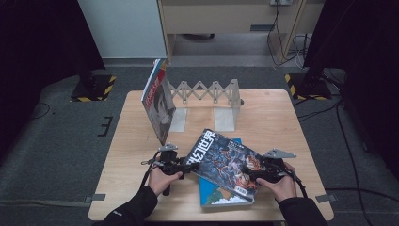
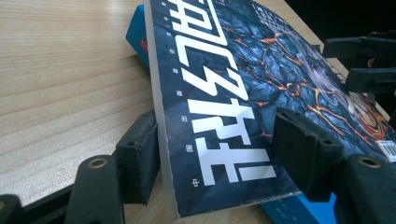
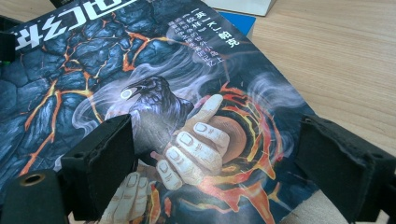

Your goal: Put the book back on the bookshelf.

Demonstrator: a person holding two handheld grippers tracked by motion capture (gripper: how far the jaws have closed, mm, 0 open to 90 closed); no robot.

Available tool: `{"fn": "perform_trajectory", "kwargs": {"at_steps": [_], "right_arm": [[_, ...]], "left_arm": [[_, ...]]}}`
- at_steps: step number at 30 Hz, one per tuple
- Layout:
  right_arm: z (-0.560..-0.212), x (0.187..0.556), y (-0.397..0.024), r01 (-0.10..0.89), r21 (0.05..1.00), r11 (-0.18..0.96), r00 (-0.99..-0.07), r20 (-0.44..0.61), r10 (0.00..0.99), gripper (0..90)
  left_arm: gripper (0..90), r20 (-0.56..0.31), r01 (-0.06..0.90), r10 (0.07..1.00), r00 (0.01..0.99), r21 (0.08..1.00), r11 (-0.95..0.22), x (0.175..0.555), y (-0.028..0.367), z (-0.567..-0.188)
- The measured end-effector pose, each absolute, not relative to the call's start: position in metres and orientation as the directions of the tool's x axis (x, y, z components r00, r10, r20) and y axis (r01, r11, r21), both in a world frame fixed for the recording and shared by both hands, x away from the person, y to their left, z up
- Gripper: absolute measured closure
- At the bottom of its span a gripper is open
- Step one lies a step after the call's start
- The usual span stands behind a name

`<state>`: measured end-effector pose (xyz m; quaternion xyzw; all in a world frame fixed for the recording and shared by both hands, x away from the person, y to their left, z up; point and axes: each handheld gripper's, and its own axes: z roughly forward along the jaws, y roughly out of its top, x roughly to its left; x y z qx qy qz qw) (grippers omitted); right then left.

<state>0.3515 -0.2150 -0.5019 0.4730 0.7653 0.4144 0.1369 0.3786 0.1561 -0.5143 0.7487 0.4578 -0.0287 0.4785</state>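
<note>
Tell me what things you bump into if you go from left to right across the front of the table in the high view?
Left hand with the left gripper → dark magazine, lying on a blue book → right gripper in the right hand.

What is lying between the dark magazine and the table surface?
A blue book lies flat on the wooden table, under the dark magazine. The high view shows it; the left gripper view shows its blue edge.
</note>
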Motion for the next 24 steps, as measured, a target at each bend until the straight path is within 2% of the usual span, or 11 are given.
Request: {"fn": "perform_trajectory", "kwargs": {"at_steps": [4,15,17,19,20,23,24], "right_arm": [[-0.502,0.352,-0.215,0.607,0.766,0.213,-0.519,0.179,0.835,12.2],[-0.502,0.352,-0.214,0.595,0.773,0.218,-0.526,0.17,0.833,13.3],[-0.502,0.352,-0.214,0.593,0.775,0.217,-0.528,0.17,0.832,13.2],[-0.502,0.352,-0.214,0.592,0.777,0.216,-0.526,0.17,0.833,13.3],[-0.502,0.352,-0.214,0.592,0.776,0.217,-0.527,0.168,0.833,13.3],[-0.502,0.352,-0.214,0.594,0.774,0.218,-0.528,0.171,0.832,13.3],[-0.502,0.352,-0.214,0.594,0.774,0.219,-0.528,0.171,0.832,13.3]], "left_arm": [[33.5,-0.52,0.748,0.657,0.546,0.655,-0.105,0.38,0.156,-0.515],[35.9,-0.535,0.783,0.657,0.532,0.606,-0.141,0.374,0.158,-0.509],[33.6,-0.542,0.784,0.649,0.533,0.605,-0.138,0.377,0.157,-0.511],[26.0,-0.54,0.776,0.644,0.542,0.615,-0.137,0.379,0.154,-0.516],[25.0,-0.557,0.785,0.635,0.535,0.606,-0.129,0.38,0.154,-0.517],[26.5,-0.589,0.798,0.613,0.526,0.592,-0.117,0.38,0.152,-0.519],[30.2,-0.599,0.803,0.607,0.521,0.585,-0.112,0.38,0.152,-0.519]]}}
